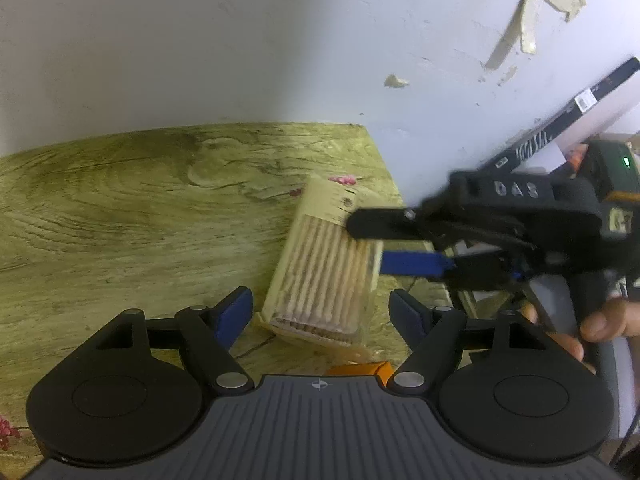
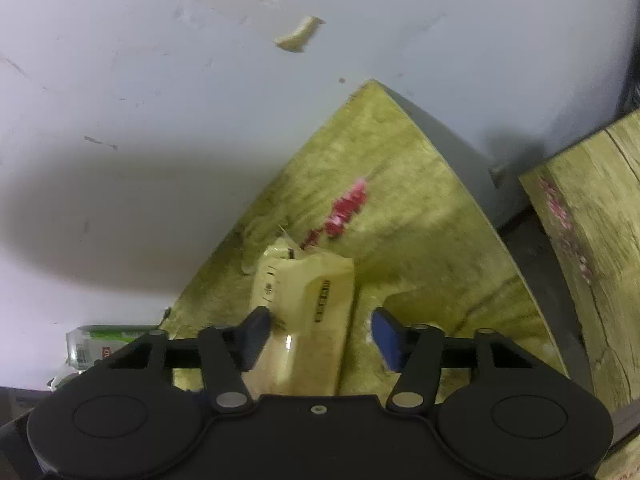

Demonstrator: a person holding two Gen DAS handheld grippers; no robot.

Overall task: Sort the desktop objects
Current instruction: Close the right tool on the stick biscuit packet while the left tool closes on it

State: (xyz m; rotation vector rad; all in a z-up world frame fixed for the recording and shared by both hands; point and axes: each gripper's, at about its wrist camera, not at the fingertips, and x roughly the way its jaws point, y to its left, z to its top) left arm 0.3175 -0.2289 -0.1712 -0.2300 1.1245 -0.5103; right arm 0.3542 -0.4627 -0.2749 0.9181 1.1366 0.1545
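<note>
A pack of crackers, clear plastic with a beige paper end, lies on the wood-print table near its right edge. My left gripper stands open around the pack's near end, with a gap at each blue pad. My right gripper reaches in from the right and straddles the far right corner of the pack. In the right wrist view the pack lies between the right gripper's fingers. The left finger touches the pack, while table shows between the pack and the right finger.
The white wall stands just behind the table. An orange object peeks out below my left gripper. A black box leans at the right. A green can lies off the table's left edge, and a second table stands to the right. A hand holds the right gripper.
</note>
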